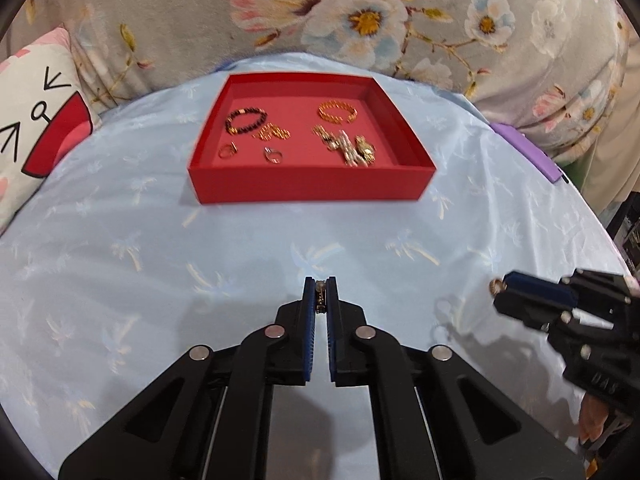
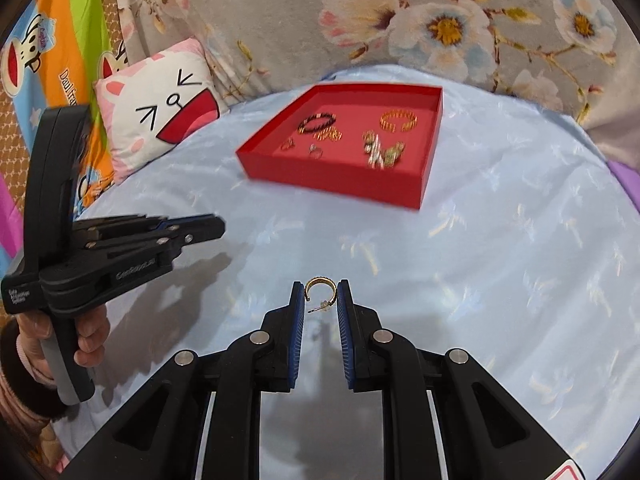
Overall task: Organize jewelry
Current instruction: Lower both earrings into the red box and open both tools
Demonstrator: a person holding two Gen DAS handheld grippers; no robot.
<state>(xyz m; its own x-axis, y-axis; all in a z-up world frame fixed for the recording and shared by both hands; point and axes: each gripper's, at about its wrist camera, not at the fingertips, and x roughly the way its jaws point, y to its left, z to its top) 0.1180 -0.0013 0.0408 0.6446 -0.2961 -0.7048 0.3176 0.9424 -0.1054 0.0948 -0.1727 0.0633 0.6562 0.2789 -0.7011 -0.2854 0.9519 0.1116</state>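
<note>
Carrying two earrings to the red tray (image 1: 312,190) looked the step | right gripper (image 2: 320,294) clasped a gold hoop earring (image 2: 318,292) above the blue cloth (image 2: 500,280), near of tray; best lowered inside before release | left gripper (image 1: 319,294) clenched a small gold piece (image 1: 319,298), mostly hidden between pads | tray jewelry blurred.

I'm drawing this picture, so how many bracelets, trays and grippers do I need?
Bracelets: 2 (black bead bracelet, gold bracelet)
Red tray: 1
Grippers: 2 (left gripper holding a small gold piece, right gripper holding a hoop earring)
Total: 5
</note>
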